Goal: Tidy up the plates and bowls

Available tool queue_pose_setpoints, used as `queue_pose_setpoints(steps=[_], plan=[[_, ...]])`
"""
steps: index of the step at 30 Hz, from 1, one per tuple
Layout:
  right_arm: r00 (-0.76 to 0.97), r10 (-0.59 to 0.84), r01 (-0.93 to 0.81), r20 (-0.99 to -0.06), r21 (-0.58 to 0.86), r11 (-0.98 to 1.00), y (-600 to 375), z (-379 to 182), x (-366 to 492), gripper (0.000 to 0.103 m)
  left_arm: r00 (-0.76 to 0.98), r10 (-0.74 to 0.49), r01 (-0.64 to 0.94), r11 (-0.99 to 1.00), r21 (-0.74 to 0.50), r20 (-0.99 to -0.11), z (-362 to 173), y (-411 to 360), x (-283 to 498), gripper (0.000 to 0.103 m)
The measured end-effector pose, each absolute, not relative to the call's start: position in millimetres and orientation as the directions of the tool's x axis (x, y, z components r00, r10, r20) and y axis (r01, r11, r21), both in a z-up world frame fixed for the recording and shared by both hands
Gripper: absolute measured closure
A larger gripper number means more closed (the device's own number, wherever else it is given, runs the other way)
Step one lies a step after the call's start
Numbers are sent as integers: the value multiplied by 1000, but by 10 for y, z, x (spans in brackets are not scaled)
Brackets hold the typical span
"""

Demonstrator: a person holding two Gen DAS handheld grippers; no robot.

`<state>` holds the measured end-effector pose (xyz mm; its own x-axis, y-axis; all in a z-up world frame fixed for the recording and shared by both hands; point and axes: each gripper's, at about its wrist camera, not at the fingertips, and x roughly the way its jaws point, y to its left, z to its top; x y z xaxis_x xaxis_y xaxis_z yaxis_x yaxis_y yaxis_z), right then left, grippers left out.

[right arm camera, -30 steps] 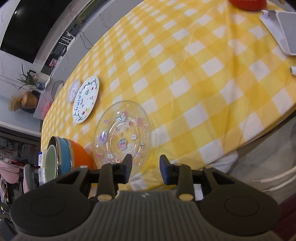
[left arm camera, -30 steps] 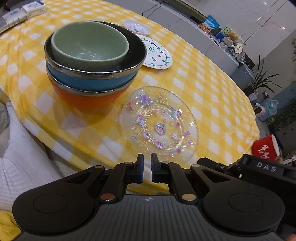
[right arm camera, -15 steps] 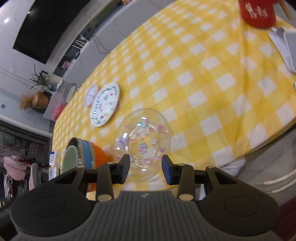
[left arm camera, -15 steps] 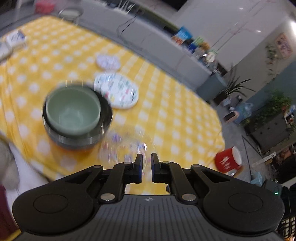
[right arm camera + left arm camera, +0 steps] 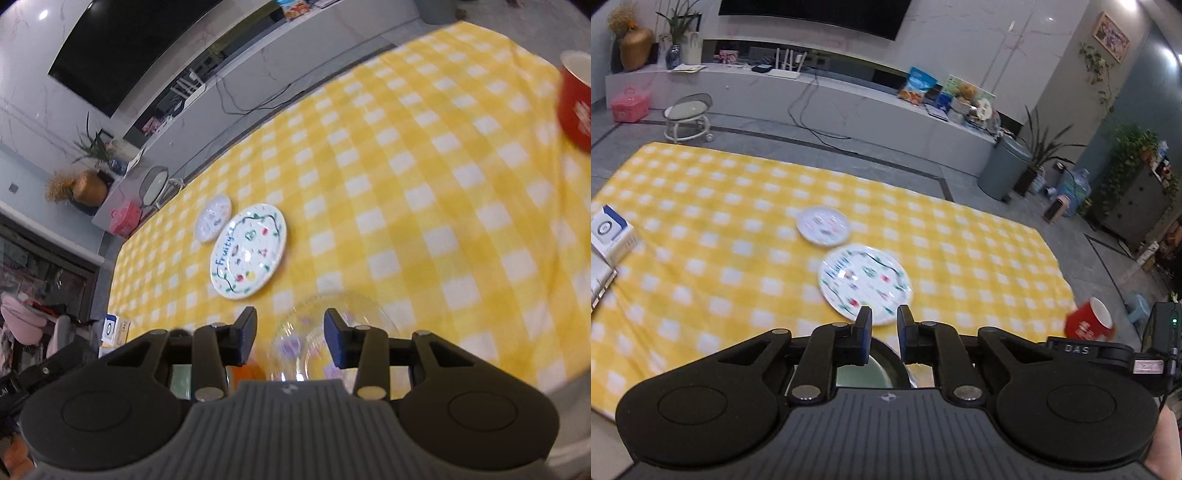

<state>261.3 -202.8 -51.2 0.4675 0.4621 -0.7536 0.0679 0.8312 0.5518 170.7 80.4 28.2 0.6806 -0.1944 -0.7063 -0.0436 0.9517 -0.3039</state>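
On the tabletop (image 5: pixel 701 206), the small plate (image 5: pixel 822 225) lies just behind the large plate (image 5: pixel 864 282). Nearer the camera sit the stacked bowls (image 5: pixel 862 373), the glass plate (image 5: pixel 332 332) to their right. A mug (image 5: pixel 1089 325) stands at the far right edge.

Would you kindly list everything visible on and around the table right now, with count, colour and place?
tablecloth: one, yellow-and-white check, covering the table
painted plate: one, white with fruit drawings, mid-table
small plate: one, white, just beyond the painted plate
glass plate: one, clear with purple dots, near edge
stacked bowls: green inside dark, mostly hidden behind the left gripper
mug: one, red, right end
box: one, white and blue, left edge
left gripper: black, opening, empty
right gripper: black, open, empty
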Motion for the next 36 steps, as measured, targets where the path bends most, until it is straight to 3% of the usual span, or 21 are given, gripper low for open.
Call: queue_pose_setpoints(steps=[5,12,18,20,22,31,36], plan=[[412,455,17,-789,506,862,-1864,-723,3041,57,676,-143,-187,915,-357,-723,5,1265,2022,87],[316,552,50,-772,594,803,-1908,-1182,3679,57,571,-239,-216,879,-425,-785,-620,1802,2508,87],[312,524,-66,-793,532,844,-1868,-1503,4066,53,542,-523,-130,721,-681,-658,-1257,1994,2866,87],[282,601,-46,-748,615,787,-1942,-1651,4160,53,543,-565,-77,703,-707,-621,-1370,1980,2951,86],[252,685,-10,-683,706,708,-2010,-1801,4230,54,546,-579,-46,701,-711,-606,-1451,1965,3016,78],[235,823,42,-517,851,523,-2052,-2118,4477,58,521,-604,-110,654,-749,-604,-1785,1962,3146,78],[172,840,78,-514,857,509,-2034,-2168,4635,65,522,-660,-126,567,-814,-541,-1919,2039,3174,78]])
